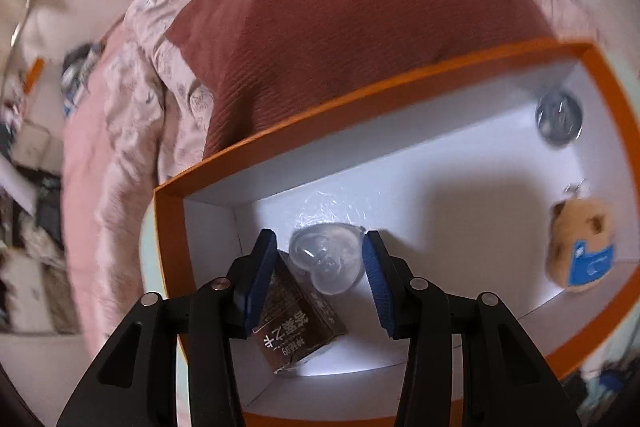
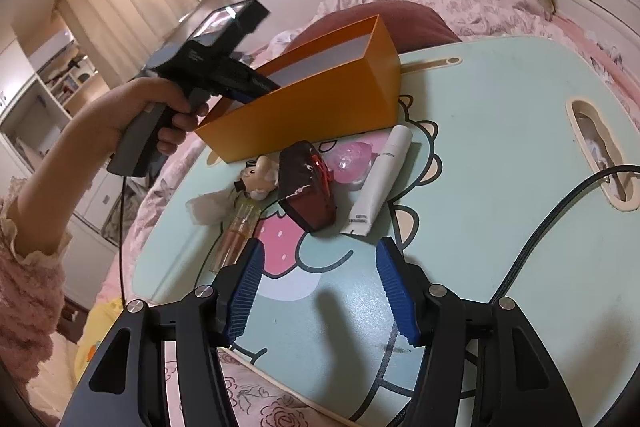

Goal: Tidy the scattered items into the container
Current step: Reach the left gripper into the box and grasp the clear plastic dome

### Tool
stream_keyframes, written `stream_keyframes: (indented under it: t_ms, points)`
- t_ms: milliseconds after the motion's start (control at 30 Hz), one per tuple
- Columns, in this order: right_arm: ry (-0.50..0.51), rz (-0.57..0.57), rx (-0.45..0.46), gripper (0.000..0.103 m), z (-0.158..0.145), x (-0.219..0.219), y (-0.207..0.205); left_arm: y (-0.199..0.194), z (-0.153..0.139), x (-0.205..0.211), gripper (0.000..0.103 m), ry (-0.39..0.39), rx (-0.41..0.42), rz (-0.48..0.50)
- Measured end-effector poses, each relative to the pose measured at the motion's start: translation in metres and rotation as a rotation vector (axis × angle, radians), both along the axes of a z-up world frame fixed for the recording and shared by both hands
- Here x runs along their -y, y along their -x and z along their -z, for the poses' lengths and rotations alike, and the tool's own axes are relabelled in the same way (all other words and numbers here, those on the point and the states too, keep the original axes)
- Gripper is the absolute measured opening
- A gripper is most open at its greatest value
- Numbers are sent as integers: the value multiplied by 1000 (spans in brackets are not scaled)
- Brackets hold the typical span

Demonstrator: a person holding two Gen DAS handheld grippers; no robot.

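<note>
Both tongs, left (image 1: 320, 267) and right (image 2: 320, 287), have black angular plastic arms with round silver screws at the joints and ribbed blue pads (image 2: 244, 291). Seen from the right wrist, the left unit has a grey pistol handle (image 2: 138, 143) trailing a thin black cable (image 2: 120, 235). The person's sleeve (image 2: 28, 291) is fuzzy pink with a frilled lace cuff.

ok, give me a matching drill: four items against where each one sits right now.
Items:
1. clear heart
2. plush
3. white tube
4. brown packet

Places:
a. on the table, outside the box
b. on the box floor, under the heart
c. in the left tool, over the box
d. in the box, at its far right end in the left wrist view

Pairs: 1-c, 2-d, 3-a, 4-b
</note>
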State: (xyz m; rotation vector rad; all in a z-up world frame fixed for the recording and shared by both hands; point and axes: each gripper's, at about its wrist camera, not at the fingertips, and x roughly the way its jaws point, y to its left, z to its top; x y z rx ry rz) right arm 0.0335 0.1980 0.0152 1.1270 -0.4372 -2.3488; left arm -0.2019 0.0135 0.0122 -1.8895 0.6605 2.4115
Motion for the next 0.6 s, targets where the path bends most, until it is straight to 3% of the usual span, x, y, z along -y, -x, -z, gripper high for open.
stream_keyframes:
  t_ms: [133,200,267,500,600]
  points:
    - [6,1,12,58,2,-1,1,6,-1,3,46,-26,66,-8]
    - [13,4,21,58,3,-2,2,11,-1,8,38,-84,96,-36]
    - [19,6,26,58,4,-2,3,14,0,14,38,-113,103,-56]
    - [23,8,33,58,4,-3,4,8,-3,18,35,-158,52,-44]
    - [23,9,32,58,4,-3,4,5,-18,21,21,-191,-18,-60]
